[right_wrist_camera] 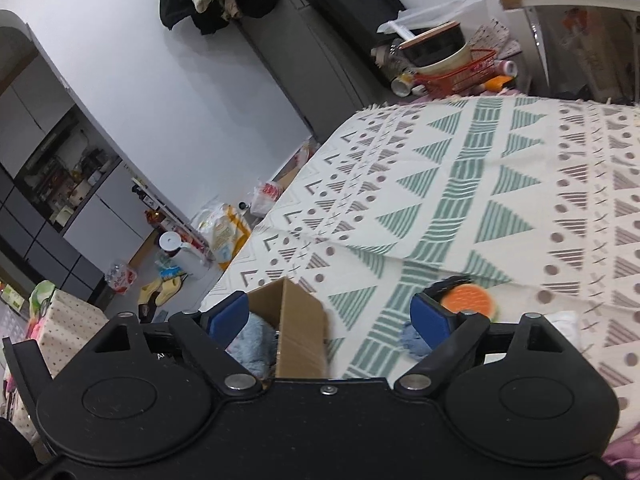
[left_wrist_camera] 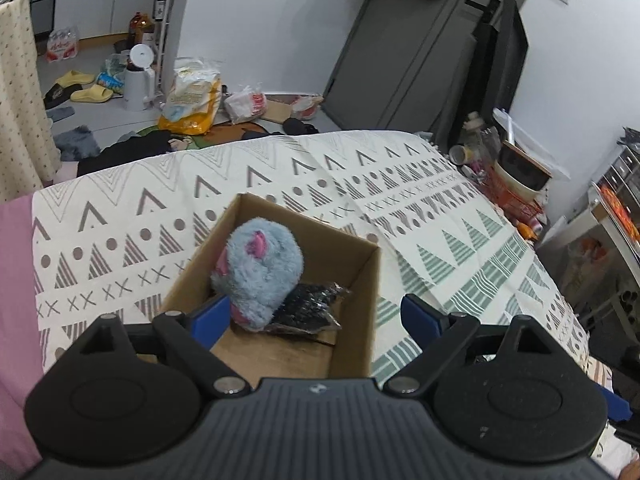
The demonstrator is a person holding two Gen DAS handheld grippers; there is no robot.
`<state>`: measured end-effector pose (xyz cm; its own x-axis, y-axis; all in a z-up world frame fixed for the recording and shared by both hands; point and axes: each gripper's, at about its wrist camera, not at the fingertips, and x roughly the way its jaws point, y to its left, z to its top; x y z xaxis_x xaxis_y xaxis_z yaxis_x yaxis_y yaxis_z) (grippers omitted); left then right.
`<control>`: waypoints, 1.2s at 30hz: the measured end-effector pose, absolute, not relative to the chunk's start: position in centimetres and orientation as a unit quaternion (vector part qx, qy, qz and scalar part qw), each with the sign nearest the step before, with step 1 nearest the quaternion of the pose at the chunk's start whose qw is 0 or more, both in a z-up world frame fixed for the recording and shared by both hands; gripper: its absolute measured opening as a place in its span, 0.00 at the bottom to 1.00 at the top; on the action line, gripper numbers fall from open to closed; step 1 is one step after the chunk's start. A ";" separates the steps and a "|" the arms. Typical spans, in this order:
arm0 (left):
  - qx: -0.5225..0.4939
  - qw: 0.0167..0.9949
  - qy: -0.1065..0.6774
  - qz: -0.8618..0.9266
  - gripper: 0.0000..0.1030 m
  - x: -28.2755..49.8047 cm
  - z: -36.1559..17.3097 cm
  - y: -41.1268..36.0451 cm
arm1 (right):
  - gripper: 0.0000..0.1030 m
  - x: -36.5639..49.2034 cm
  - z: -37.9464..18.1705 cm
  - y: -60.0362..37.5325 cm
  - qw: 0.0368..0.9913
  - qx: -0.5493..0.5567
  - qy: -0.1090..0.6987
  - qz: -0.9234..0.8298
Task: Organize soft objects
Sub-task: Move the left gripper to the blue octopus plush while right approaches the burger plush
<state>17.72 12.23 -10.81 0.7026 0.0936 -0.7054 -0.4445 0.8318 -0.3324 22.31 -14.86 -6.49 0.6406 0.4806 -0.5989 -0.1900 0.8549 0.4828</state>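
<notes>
An open cardboard box (left_wrist_camera: 352, 280) rests on the patterned bedspread (left_wrist_camera: 120, 216). Inside it lie a fluffy blue and pink plush toy (left_wrist_camera: 260, 276) and a black shiny packet (left_wrist_camera: 312, 308). My left gripper (left_wrist_camera: 320, 316) hangs open just over the box's near side, its left finger beside the plush, holding nothing. In the right wrist view my right gripper (right_wrist_camera: 332, 316) is open and empty above the box (right_wrist_camera: 300, 328), where the plush (right_wrist_camera: 252, 340) shows. An orange round soft item (right_wrist_camera: 468, 300) and a blue cloth piece (right_wrist_camera: 412, 340) lie by its right finger.
The bed's far edge drops to a floor cluttered with bags (left_wrist_camera: 192, 100), slippers (left_wrist_camera: 86, 86) and a white kettle (left_wrist_camera: 138, 76). A red wire basket with a bowl (right_wrist_camera: 452, 68) stands beyond the bed's corner. White cloth (right_wrist_camera: 564, 324) lies on the spread at the right.
</notes>
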 end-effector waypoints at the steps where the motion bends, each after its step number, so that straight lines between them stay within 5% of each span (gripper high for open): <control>1: -0.242 0.891 0.354 0.148 0.88 17.7 -10.6 11.9 | 0.89 22.3 -6.4 -15.3 0.885 0.191 0.379 0.191; 5: -0.224 0.895 0.362 0.134 0.88 17.8 -10.3 10.5 | 1.00 22.0 -6.0 -17.0 0.887 0.191 0.374 0.192; 36: -0.148 0.909 0.389 0.036 0.90 22.8 -9.3 1.5 | 1.00 25.3 -10.7 -24.4 0.868 0.269 0.390 0.150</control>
